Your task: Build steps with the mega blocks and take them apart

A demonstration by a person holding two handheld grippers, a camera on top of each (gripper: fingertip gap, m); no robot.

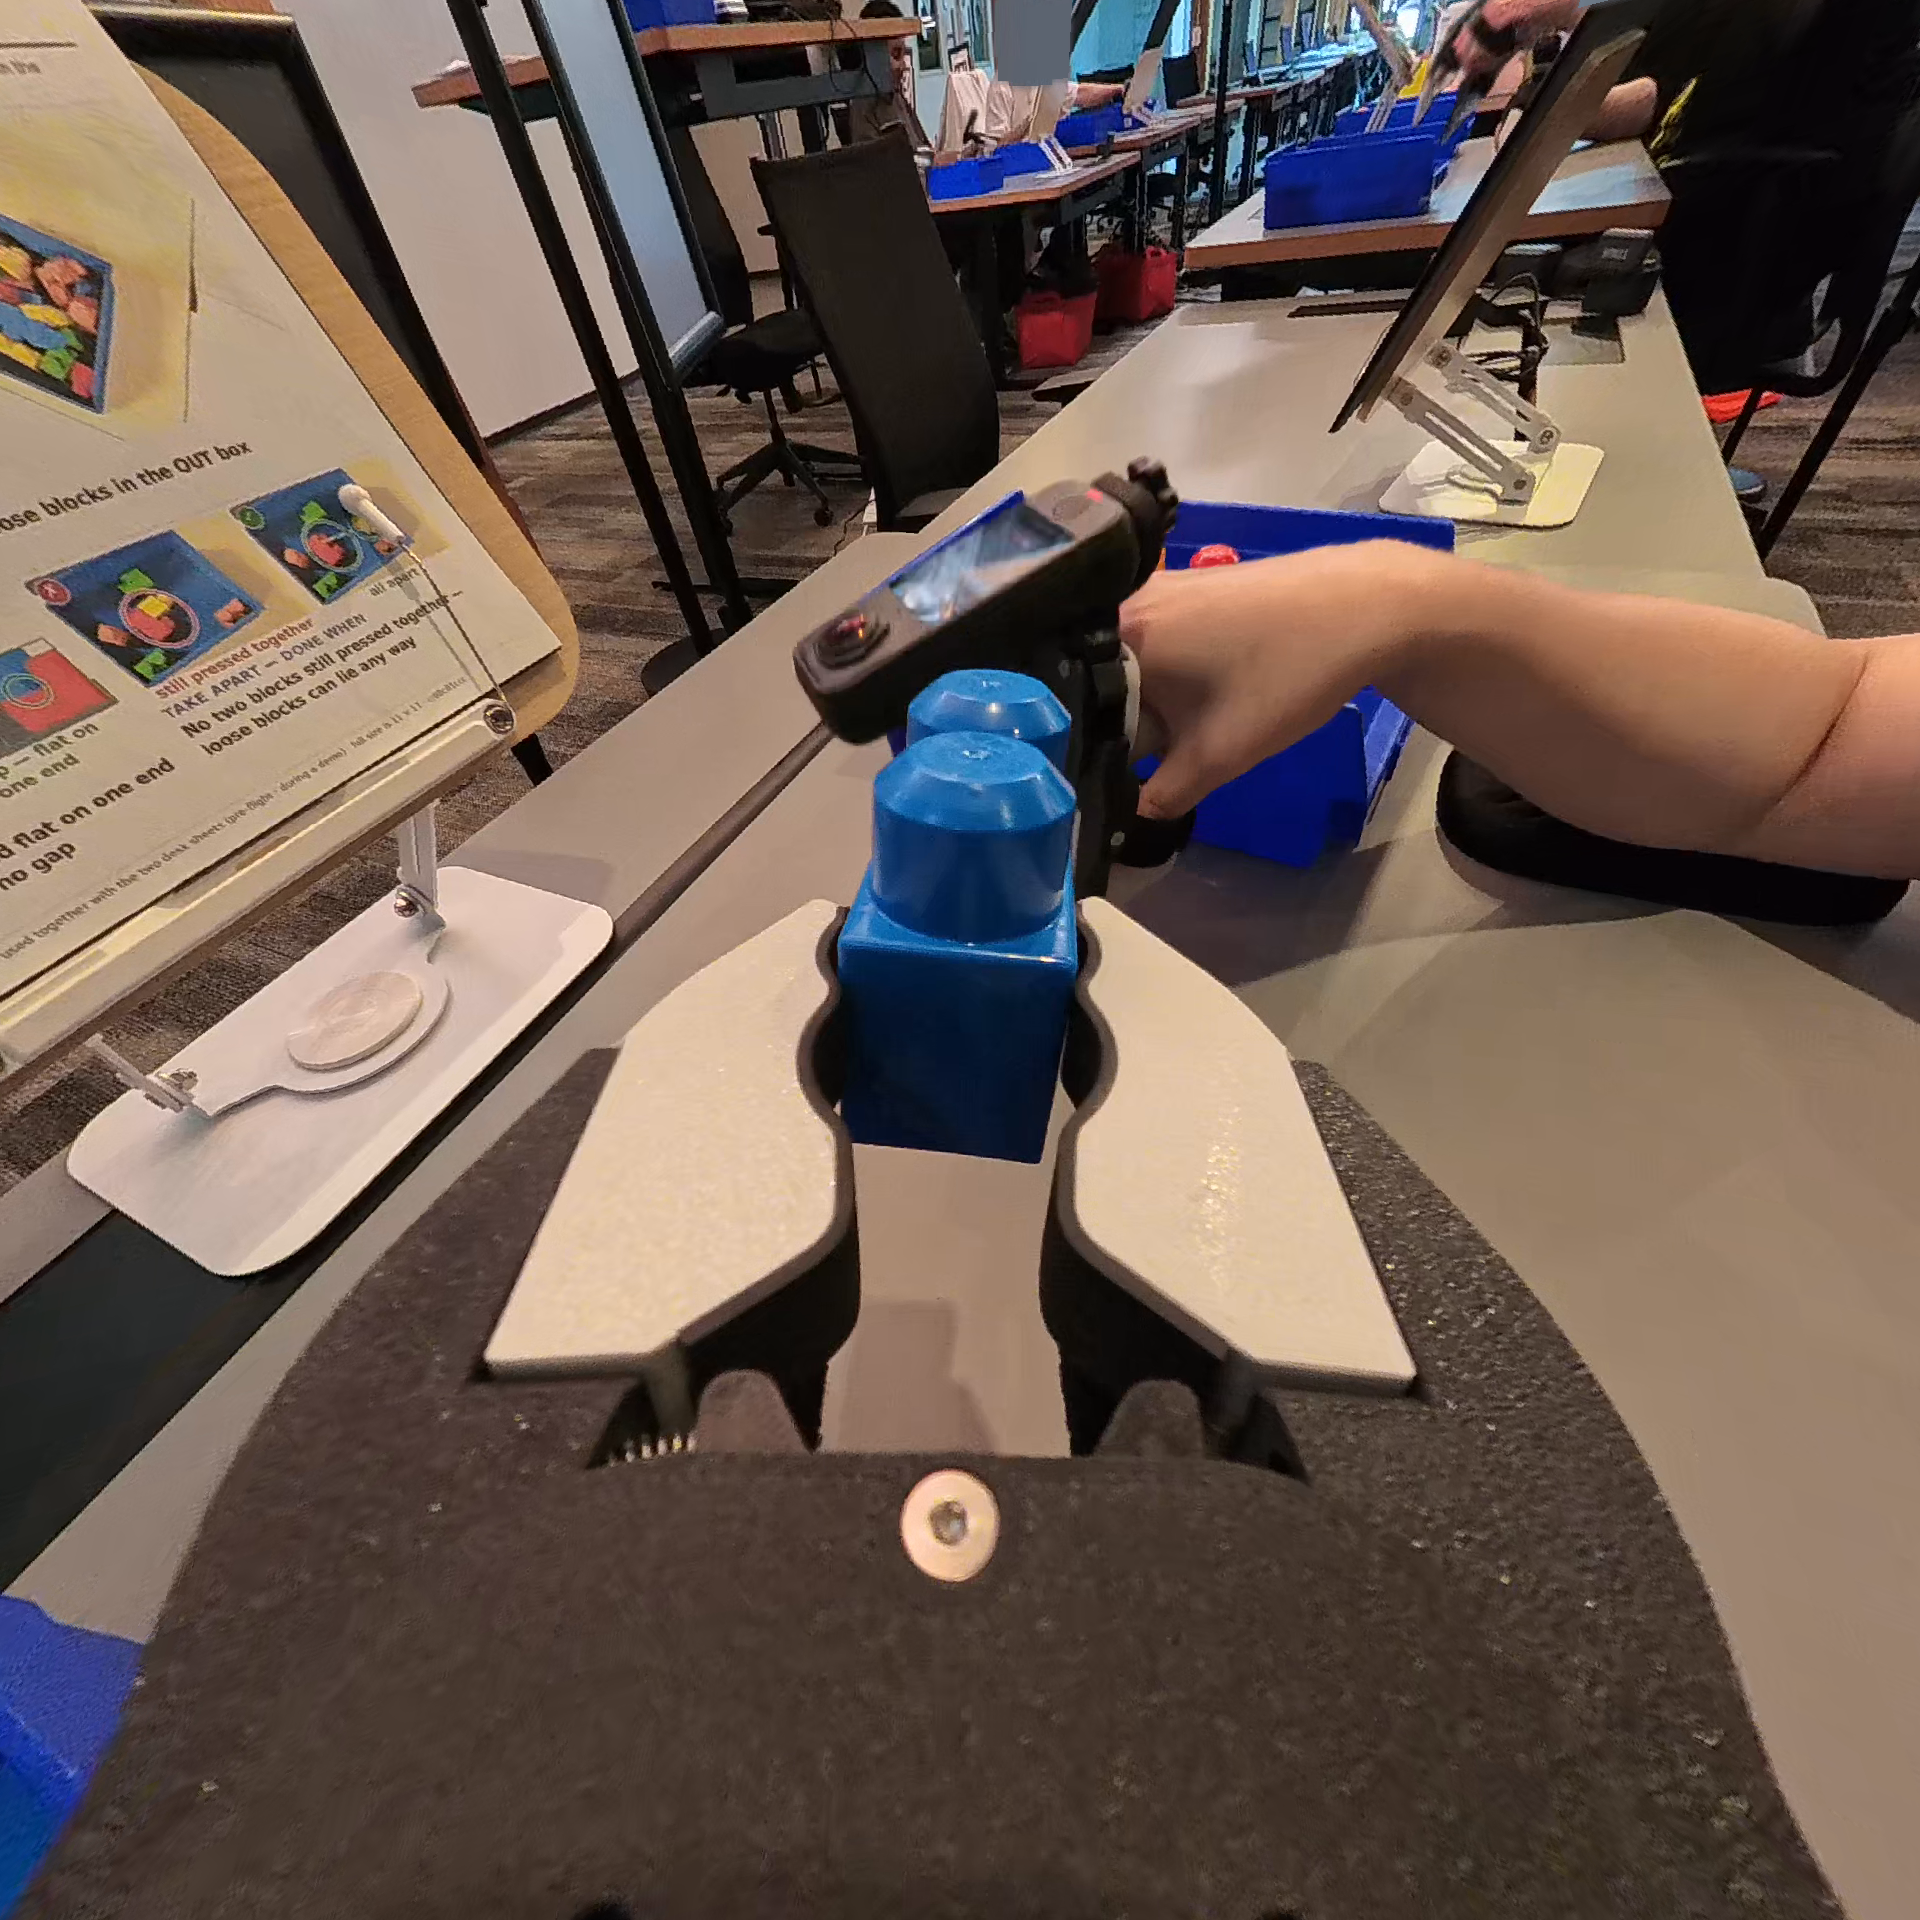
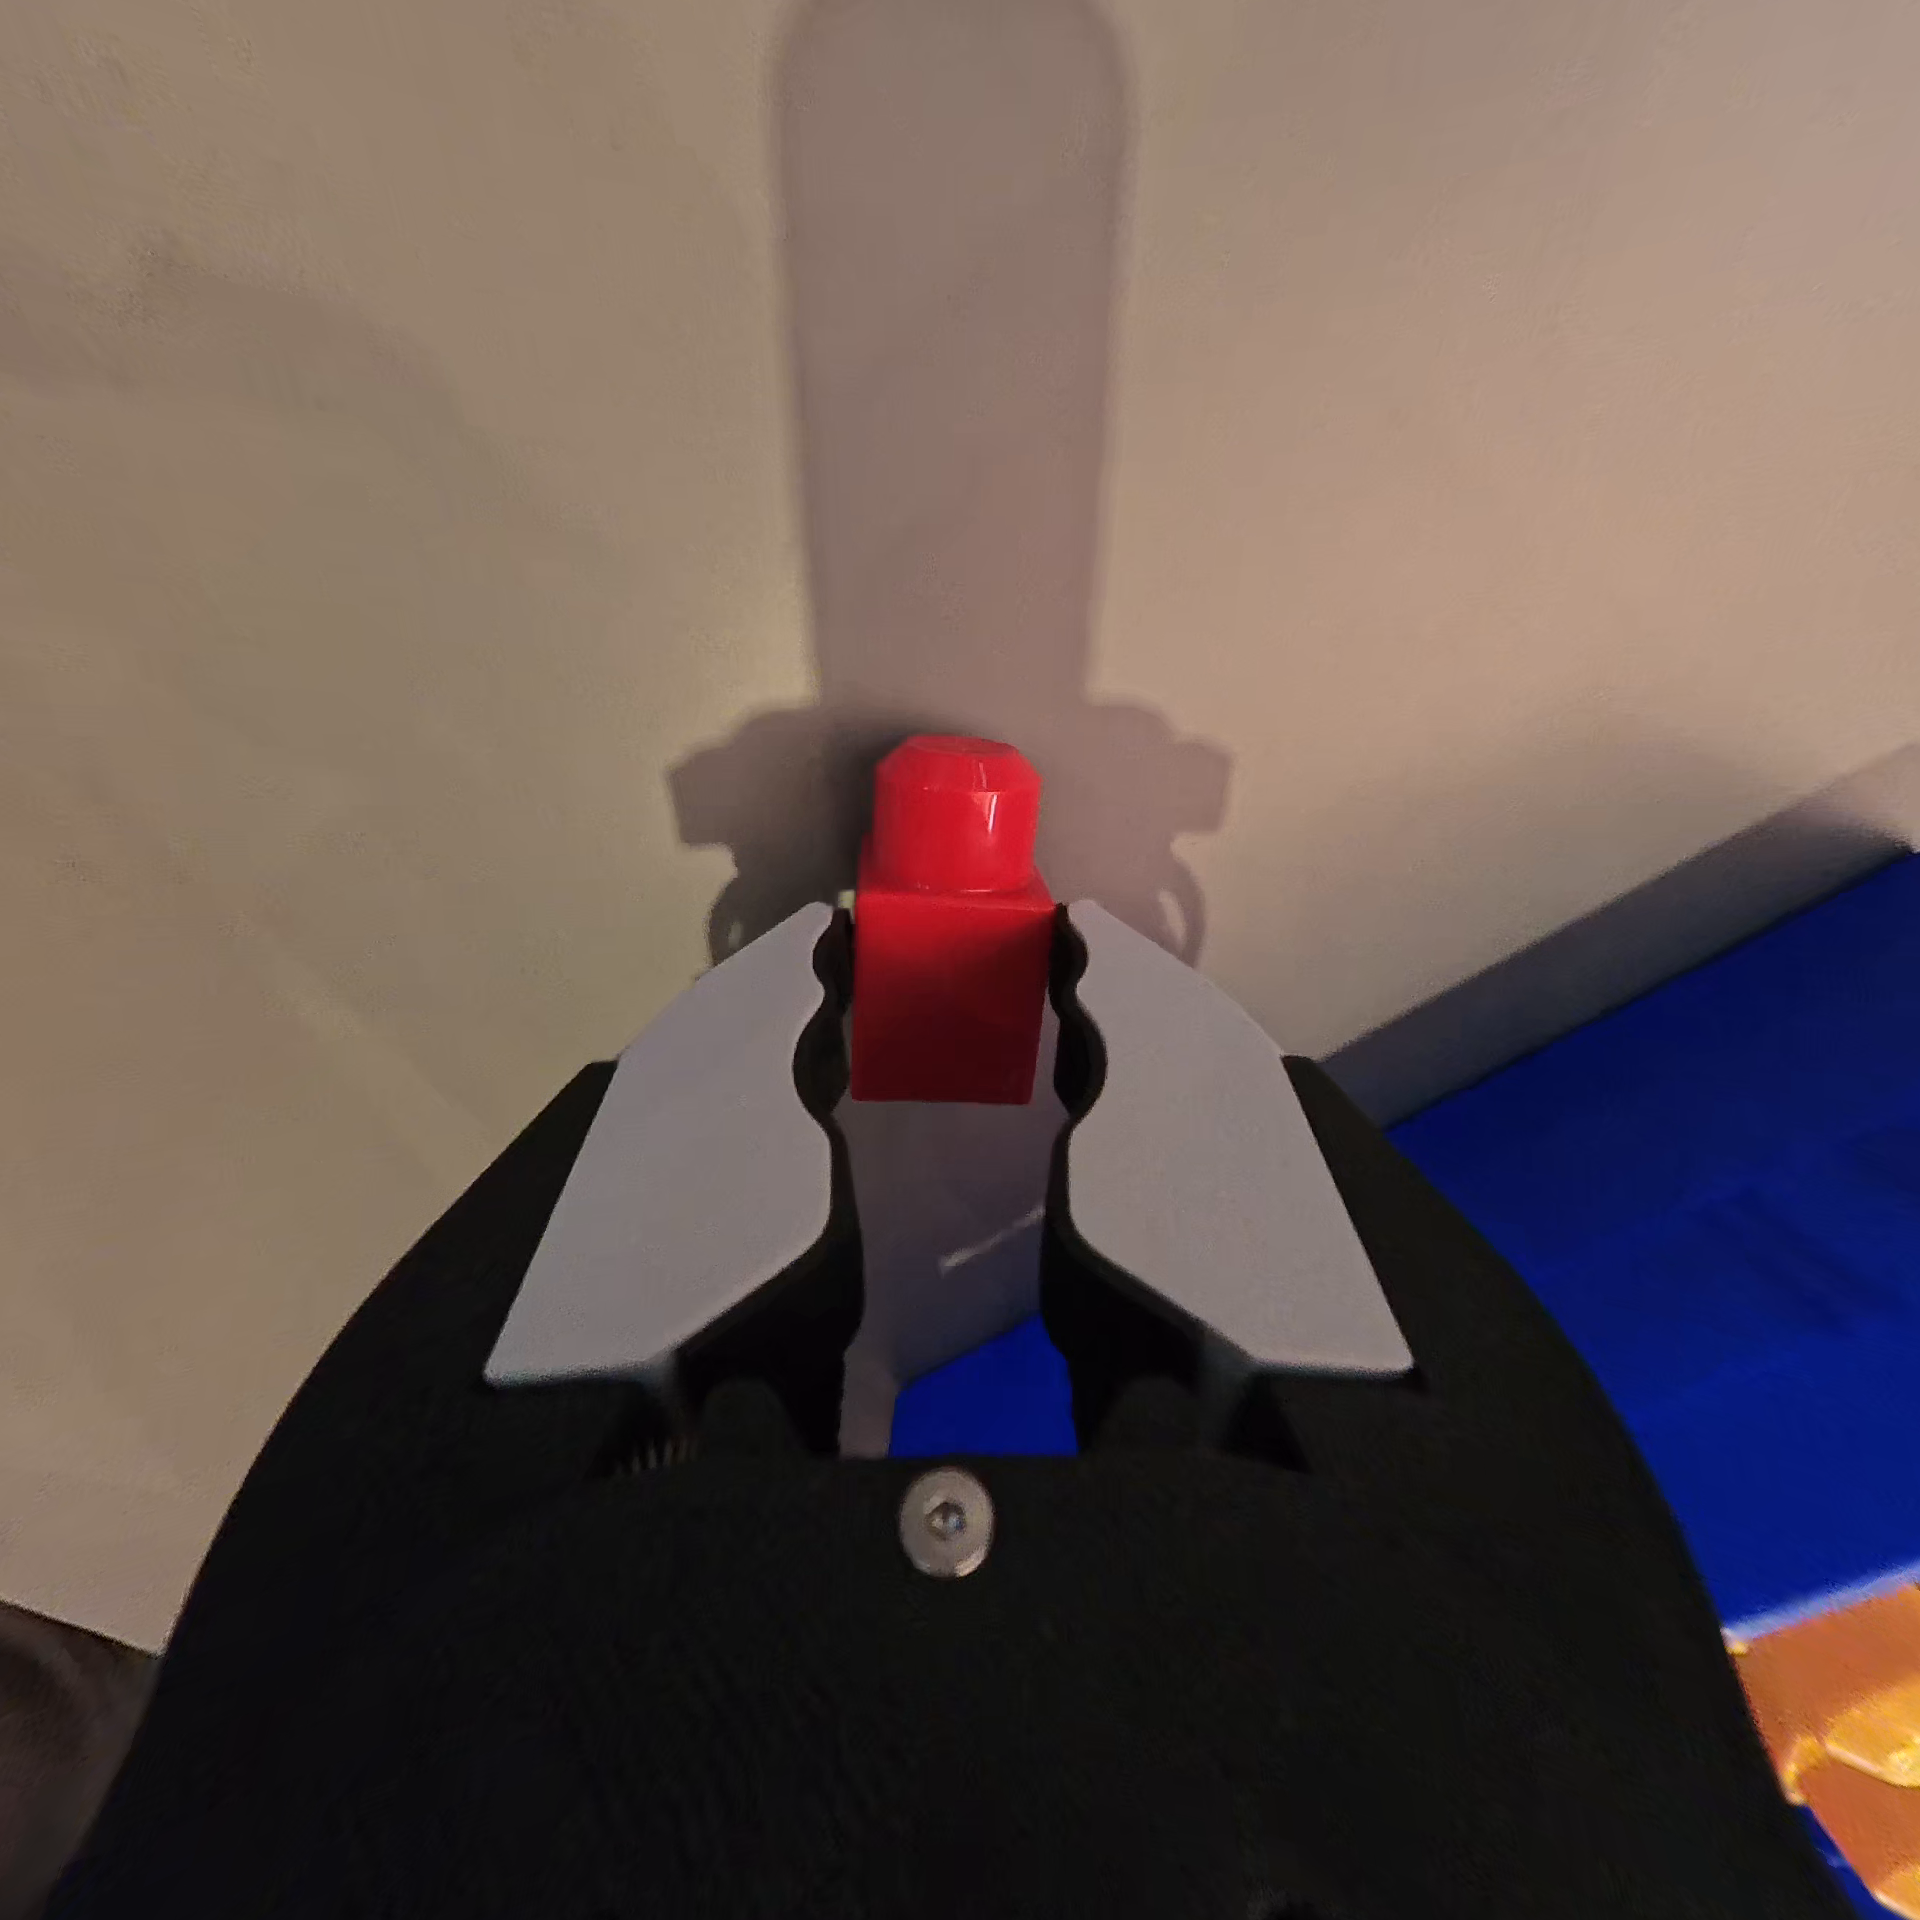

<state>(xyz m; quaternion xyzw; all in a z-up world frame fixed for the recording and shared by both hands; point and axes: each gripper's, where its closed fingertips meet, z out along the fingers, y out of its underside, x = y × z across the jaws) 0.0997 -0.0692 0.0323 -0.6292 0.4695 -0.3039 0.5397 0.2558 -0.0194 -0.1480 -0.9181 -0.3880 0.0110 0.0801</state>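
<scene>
My left gripper (image 1: 958, 935) is shut on a blue mega block (image 1: 956, 1029) with two studs, held upright above the grey table (image 1: 1558, 1143). My right gripper (image 2: 948, 920) is shut on a red one-stud block (image 2: 945, 987), held over the pale table surface (image 2: 416, 520). In the left wrist view the right gripper's black body with its camera (image 1: 987, 603) shows just beyond the blue block, held by a person's hand (image 1: 1247, 665). Its fingertips are hidden there.
A blue bin (image 1: 1299, 769) stands behind the right hand. A blue bin edge (image 2: 1662, 1247) with an orange block (image 2: 1849, 1745) lies at the right wrist view's lower right. An instruction board on a white stand (image 1: 312, 1039) is at left, a tablet stand (image 1: 1486, 457) far right. About 25 cm separates my left fingertips from my right.
</scene>
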